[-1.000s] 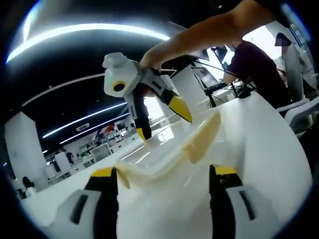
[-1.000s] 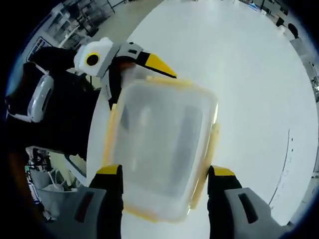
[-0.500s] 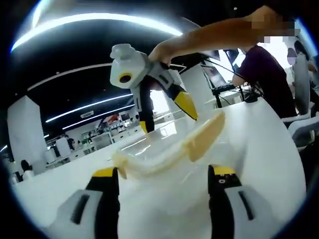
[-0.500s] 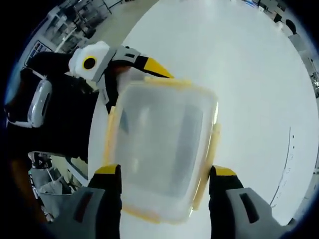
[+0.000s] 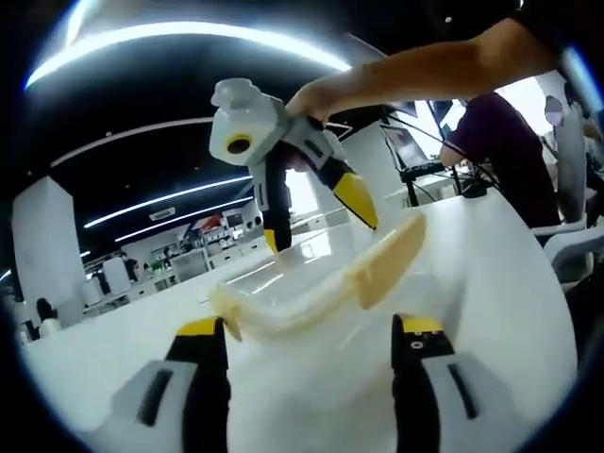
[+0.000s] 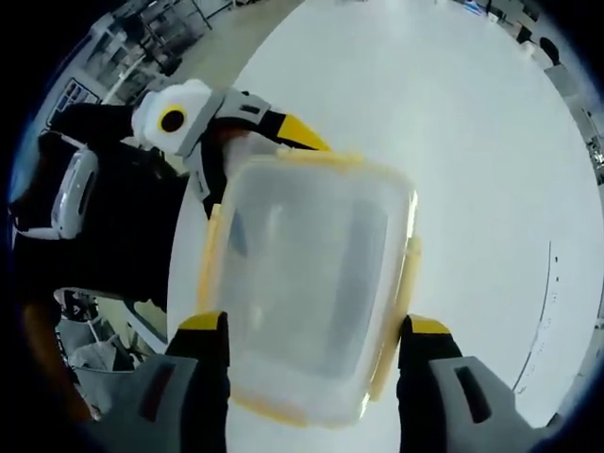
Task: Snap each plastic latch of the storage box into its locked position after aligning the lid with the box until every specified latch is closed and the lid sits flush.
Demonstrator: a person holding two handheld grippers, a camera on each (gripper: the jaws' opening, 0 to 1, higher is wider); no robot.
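Little change vs 0.5 s ago: in right gripper view the storage box (image 6: pixel 307 288) sits a touch lower betw the jaws, and the left gripper (image 6: pixel 247 142) beyond it has barely shifted. In left gripper view the right gripper (image 5: pixel 316 215) hangs at about the same spot, a shade higher.

Right gripper view: clear box w/ yellow-edged lid (image 6: pixel 311 170) lies betw the two own jaws, which stand wide apart, one each side of the box's near end; touching or not, can't tell. Yellow latch (image 6: pixel 404 288) runs along the box side by the right-hand jaw, another along the opposite side. Left gripper is at the box's far end, its yellow tip at the lid corner.

Left gripper view: own jaws spread wide, box rim (image 5: pixel 283 316) and a raised pale-yellow latch (image 5: pixel 389 260) just ahead of them. Right gripper comes down from above, jaws parted, tips over the far rim, held by a hand (image 5: pixel 316 94).

White counter (image 6: pixel 453 113) under it all. Beyond the jaws in left gripper view: seated person in dark top (image 5: pixel 495 151), shelving far off.
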